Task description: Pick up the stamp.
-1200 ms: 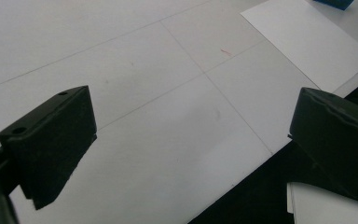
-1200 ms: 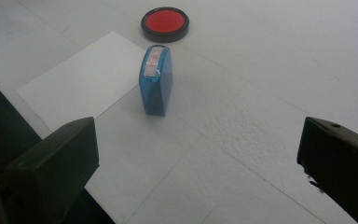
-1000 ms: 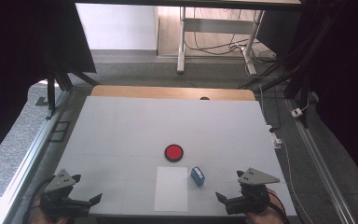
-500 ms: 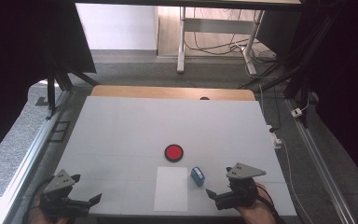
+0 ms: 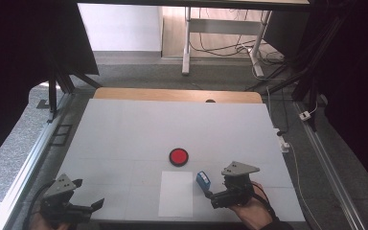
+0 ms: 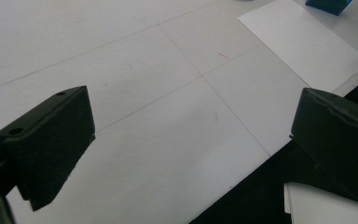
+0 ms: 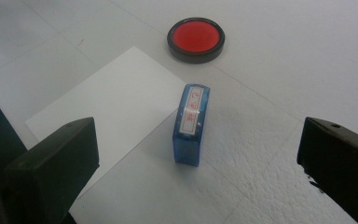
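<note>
Forward and leftward since before, right tongs (image 5: 210,192) gape beside blue stamp (image 5: 202,180); left tongs (image 5: 87,194) rest spread.

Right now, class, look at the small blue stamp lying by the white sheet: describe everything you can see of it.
The small blue translucent plastic stamp is a narrow rectangular block. Its upward face carries a white label with red characters inside a red border. It rests on the white table, just beside the right edge of the white paper sheet, near side of the round red ink pad and apart from it. The right gripper is aimed at it, open, not touching.
</note>
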Demonstrator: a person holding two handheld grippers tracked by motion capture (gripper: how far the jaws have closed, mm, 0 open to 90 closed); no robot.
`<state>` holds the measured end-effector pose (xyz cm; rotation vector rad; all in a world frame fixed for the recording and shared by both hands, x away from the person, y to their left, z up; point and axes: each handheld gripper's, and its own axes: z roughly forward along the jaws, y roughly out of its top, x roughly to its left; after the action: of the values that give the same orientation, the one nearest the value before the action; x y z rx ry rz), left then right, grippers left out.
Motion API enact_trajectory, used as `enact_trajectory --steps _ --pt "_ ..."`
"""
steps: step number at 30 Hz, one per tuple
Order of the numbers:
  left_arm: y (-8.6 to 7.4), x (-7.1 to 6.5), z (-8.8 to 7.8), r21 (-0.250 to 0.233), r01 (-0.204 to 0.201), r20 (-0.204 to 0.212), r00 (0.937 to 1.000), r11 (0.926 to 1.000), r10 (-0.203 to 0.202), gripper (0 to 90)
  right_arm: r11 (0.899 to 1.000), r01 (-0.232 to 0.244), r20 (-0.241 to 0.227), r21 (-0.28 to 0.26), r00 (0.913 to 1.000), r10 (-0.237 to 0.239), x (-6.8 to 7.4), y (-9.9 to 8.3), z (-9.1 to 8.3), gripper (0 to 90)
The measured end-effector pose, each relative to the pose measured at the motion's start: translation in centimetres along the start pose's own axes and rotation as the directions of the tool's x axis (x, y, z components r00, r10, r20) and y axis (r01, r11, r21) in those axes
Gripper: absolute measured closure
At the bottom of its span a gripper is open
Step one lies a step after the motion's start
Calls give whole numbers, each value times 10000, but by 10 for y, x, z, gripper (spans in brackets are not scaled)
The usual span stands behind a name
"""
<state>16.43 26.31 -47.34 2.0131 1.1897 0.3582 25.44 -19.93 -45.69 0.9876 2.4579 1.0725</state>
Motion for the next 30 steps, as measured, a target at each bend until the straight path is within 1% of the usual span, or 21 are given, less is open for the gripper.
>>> enact_trajectory --steps 2,5,9,12,13,14,16,17,18,19,23,25,27,29,30 --pt "0 0 0 -9 -6 25 10000 10000 6 0 9999 -30 3 130 10000 30 1 3 4 0" --pt "0 0 0 -13 0 12 10000 10000 0 0 9995 47 18 328 10000 -47 3 6 11 0" --pt "0 1 0 -65 41 29 10000 10000 -41 0 9968 301 42 746 9995 -305 6 8 24 0" --pt "0 1 0 -42 45 72 10000 10000 -45 0 9942 357 153 1017 9992 -375 7 9 33 0" --pt "0 1 0 -42 45 72 10000 10000 -45 0 9942 357 153 1017 9992 -375 7 9 33 0" --pt "0 1 0 -25 40 97 9999 10000 -40 0 9919 347 278 1218 9989 -383 7 9 39 7" --pt "0 1 0 -16 45 106 9999 10000 -45 0 9898 305 367 1389 9987 -359 5 10 44 45" --pt "0 1 0 -21 44 109 9999 10000 -44 0 9898 305 367 1389 9987 -359 5 10 44 45" --pt "0 1 0 -18 42 118 9999 10000 -42 0 9887 271 363 1477 9988 -328 4 10 48 95" --pt "0 1 0 -17 44 126 9999 10000 -44 0 9884 250 341 1497 9990 -304 3 10 50 124" --pt "0 1 0 3 30 148 9999 10000 -30 4 9861 315 357 1631 9986 -378 1 11 52 268" --pt "0 1 1 20 5 123 9999 10000 -5 6 9840 435 188 1727 9987 -474 0 12 53 363" --pt "0 1 1 38 -23 123 9999 10000 22 8 9826 517 107 1783 9985 -545 0 13 54 431" --pt "0 1 1 37 -19 125 9999 10000 19 9 9813 484 -1 1865 9988 -492 0 13 55 481" --pt "0 1 1 40 -22 125 9999 10000 21 9 9813 484 -1 1865 9988 -492 0 13 55 481"
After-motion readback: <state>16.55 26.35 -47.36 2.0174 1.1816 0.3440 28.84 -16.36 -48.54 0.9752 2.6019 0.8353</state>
